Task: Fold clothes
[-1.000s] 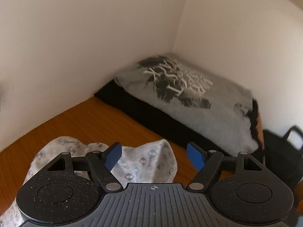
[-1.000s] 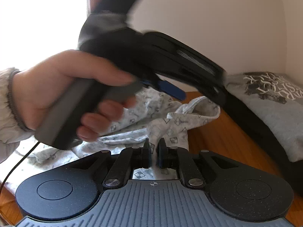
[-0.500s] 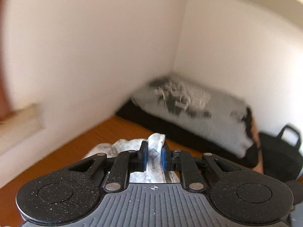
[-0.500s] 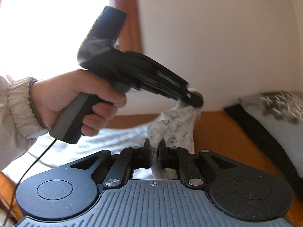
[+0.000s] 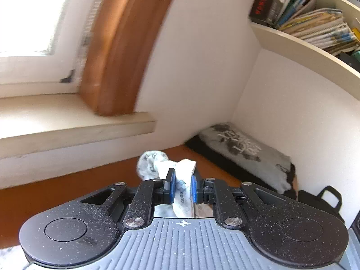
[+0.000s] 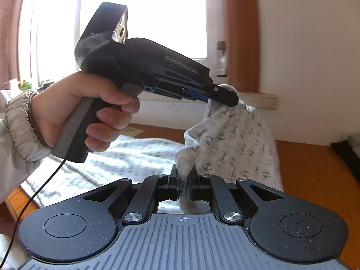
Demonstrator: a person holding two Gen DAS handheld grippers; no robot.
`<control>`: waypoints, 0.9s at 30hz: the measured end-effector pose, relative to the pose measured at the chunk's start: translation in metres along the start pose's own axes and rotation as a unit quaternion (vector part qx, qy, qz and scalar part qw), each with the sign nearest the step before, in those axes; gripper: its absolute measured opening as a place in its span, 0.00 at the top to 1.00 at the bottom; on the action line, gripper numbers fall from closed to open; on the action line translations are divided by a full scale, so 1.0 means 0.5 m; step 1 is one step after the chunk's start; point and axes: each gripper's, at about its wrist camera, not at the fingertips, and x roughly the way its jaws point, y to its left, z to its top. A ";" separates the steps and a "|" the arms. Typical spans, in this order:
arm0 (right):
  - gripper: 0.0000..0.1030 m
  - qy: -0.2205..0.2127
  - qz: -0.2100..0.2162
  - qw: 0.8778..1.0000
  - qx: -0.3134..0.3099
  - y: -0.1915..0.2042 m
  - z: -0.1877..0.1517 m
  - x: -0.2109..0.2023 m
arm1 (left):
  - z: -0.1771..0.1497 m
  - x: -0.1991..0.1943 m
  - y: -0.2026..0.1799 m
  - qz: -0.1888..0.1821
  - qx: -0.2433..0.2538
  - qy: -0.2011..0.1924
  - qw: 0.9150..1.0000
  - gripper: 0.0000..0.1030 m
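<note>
Plainly, both claws are clamped on the same white patterned garment [image 6: 234, 141]: the right gripper [image 6: 184, 183] pinches a bunched edge low and near its camera, while the left gripper [image 6: 225, 95], held in the person's left hand [image 6: 90, 114], bites another edge higher up and farther out, toward the window sill [image 6: 258, 99]. From the left wrist view the left gripper [image 5: 182, 190] has just been closing, and the printed cloth now fills the gap between its blue pads [image 5: 172, 186], a crumpled tuft poking out past the tips. Between the two holds the cloth hangs in a slack drape, its long axis slanting from the near low grip up to the far high one, and the rest trails down onto the wooden table [image 6: 315, 168] (the bulk lies spread at the left, under the left hand). I judge the coming move turns on that slant: the grips need drawing apart along the edge to pull it taut. A folded grey printed shirt [image 5: 245, 148] sits well apart in the table's far corner.
</note>
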 end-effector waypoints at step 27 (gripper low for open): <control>0.73 0.033 -0.035 0.999 0.015 -0.032 -0.016 -0.004 | -0.105 -0.063 0.154 0.031 -0.100 0.015 0.994 0.60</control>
